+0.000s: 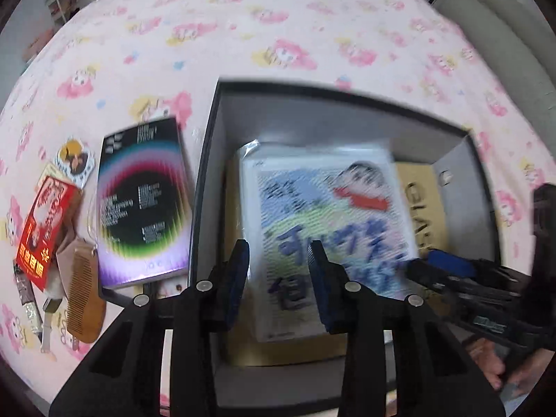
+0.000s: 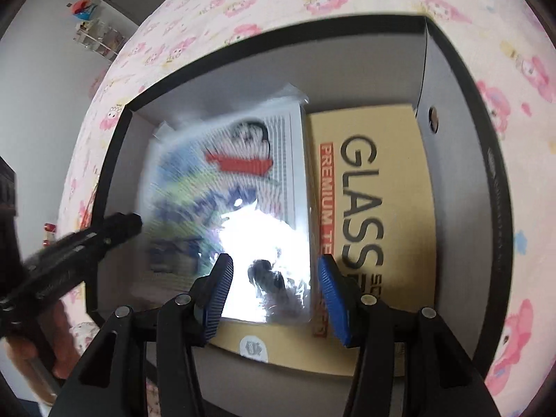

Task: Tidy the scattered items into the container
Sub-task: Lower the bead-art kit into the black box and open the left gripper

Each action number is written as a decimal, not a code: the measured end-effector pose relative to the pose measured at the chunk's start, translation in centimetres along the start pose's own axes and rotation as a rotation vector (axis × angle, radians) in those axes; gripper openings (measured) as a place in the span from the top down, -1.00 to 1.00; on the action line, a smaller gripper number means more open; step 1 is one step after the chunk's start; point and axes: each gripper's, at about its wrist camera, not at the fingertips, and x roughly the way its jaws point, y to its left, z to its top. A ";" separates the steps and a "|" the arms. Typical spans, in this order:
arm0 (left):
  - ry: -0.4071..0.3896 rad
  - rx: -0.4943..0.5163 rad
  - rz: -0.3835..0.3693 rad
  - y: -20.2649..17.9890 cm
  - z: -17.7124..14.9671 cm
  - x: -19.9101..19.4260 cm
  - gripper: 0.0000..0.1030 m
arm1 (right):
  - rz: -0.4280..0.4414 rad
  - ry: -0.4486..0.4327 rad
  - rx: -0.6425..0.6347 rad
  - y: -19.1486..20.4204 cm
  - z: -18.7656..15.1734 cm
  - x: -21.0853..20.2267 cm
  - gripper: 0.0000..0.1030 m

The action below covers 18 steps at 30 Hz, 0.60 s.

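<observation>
Seen over a bed [image 1: 243,17] spread with a pink cartoon-print sheet, bearing an open dark box [image 1: 208,160] with grey inner walls.

Inside the box: a tan flat package [image 2: 399,180] printed "GLASS" lying on the bottom, and on top of it, toward the box's left side, a plastic-wrapped picture pack [image 1: 312,208] with a cartoon figure and blue writing, blurred in both views; glare across its lower part in the right wrist view.

Left hand-held gripper [image 1: 279,264] poised above the picture pack, blue pads apart, nothing between them, no contact visible: open. Right hand-held gripper [image 2: 276,278] likewise above the pack's near end, pads spread wide with only air between: open. Each gripper visible in the other's view, at the box's near edge, with part of a hand [image 1: 493,365] below.

Still outside the box, on the sheet to its left:
- a dark booklet [image 1: 144,201] with rainbow rings, just beside the box wall
- a wooden comb [image 1: 83,299], near the booklet's lower corner
- a red carton [image 1: 43,229] with yellow characters, left of the comb
- a small round-figure card [image 1: 74,161] above the carton
- a thin wrapped stick [image 1: 27,299] at the far left, too blurred to name.
</observation>
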 end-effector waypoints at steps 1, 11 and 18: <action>-0.024 0.002 0.003 0.0 -0.1 -0.6 0.29 | -0.025 -0.009 -0.004 0.7 -0.2 -0.2 0.09; 0.164 0.080 -0.057 -1.7 -1.6 4.2 0.21 | 0.035 0.114 0.038 1.2 0.8 3.1 0.04; 0.262 0.106 -0.098 -1.6 -1.7 4.6 0.21 | 0.118 0.189 -0.089 4.2 -0.7 3.0 -0.02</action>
